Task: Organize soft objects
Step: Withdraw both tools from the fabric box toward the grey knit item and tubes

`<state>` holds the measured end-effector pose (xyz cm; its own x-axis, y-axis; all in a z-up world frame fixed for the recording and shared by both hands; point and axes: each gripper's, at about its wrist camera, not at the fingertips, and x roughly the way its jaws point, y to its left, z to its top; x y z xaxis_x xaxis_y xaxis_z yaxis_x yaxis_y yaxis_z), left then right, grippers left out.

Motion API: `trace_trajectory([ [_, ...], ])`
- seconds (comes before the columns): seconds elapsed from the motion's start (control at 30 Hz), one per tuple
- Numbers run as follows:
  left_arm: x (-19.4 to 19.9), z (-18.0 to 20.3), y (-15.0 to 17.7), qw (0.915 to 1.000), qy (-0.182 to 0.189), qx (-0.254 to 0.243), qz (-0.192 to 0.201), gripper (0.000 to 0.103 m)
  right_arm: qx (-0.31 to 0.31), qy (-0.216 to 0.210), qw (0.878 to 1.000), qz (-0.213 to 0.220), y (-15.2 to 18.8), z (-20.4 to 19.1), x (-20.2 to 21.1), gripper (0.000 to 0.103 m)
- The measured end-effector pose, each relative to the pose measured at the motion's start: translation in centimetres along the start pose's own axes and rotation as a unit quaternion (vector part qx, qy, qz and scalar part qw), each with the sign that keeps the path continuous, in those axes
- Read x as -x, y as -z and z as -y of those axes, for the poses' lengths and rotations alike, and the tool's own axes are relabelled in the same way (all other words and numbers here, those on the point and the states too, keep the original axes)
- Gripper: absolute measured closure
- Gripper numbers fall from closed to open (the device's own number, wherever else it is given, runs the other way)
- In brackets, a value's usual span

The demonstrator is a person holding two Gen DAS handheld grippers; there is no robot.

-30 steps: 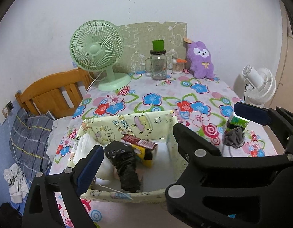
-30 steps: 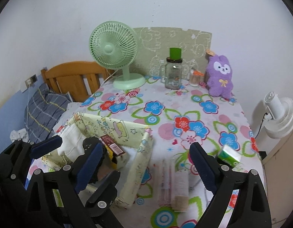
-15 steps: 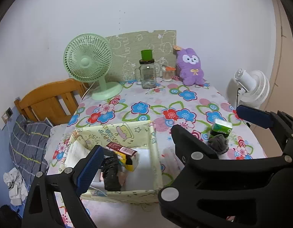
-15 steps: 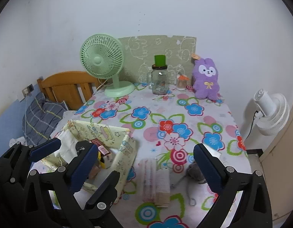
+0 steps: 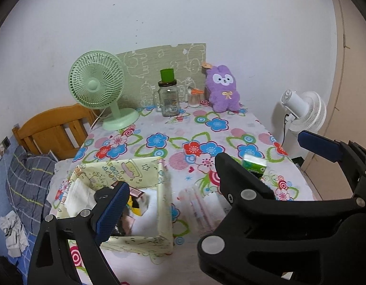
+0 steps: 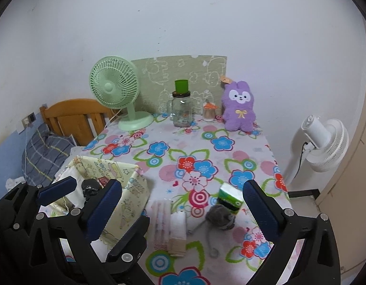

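Your right gripper (image 6: 183,211) was spread wide and held nothing, hovering above the near part of the table (image 6: 164,142); your left gripper (image 5: 168,206) was likewise spread and empty, above the box (image 5: 164,204) at the table's near left corner. That box, a soft-sided yellow one, already contained a white cloth (image 5: 76,194) against its left wall, a black bundle (image 6: 89,187) and some small packets (image 5: 138,203); what else lay beneath them could not be told. On that evidence, part of the sorting appeared done. Outstanding items lay on the tablecloth to the right of the box: a folded cloth (image 6: 177,232) with a pink-striped pack (image 6: 160,223) touching its left side, a grey sock (image 6: 218,216) with a cord trailing from it, and a green tissue pack (image 6: 230,197) touching the sock's far side. All four sat between your right gripper's fingers (image 6: 261,209) in the wrist view, the sock nearest the right one. A purple plush (image 6: 238,108) stood upright at the far edge beside a jar (image 6: 183,111), well apart from the box; whether it belonged to the task could not be determined. A green fan (image 6: 116,90) occupied the far left corner. My judgement was that the work stood roughly midway, with the loose items still to be boxed.
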<state>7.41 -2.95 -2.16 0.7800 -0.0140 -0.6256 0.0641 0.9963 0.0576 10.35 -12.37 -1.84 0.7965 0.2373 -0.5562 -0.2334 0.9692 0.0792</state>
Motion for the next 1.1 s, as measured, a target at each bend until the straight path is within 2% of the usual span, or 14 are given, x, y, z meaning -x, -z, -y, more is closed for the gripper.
trace_trajectory([
  [0.4,-0.7,2.8,0.5,0.9999,0.015,0.003,0.000,0.007,-0.014,0.015,1.000,-0.007,1.4,3.0,0.3,0.000],
  [0.63,-1.8,3.9,1.1,0.9993,0.027,0.024,-0.011,0.007,-0.035,0.014,0.999,-0.017,2.3,4.7,0.0,0.000],
  [0.87,-3.2,5.0,1.8,0.9985,0.042,0.025,-0.025,0.007,-0.037,0.021,0.999,-0.022,3.4,5.9,-0.8,0.000],
  [1.1,-4.9,5.9,3.0,0.9983,0.037,0.025,-0.039,0.007,-0.038,0.030,0.998,-0.033,4.7,7.0,-2.3,0.000],
])
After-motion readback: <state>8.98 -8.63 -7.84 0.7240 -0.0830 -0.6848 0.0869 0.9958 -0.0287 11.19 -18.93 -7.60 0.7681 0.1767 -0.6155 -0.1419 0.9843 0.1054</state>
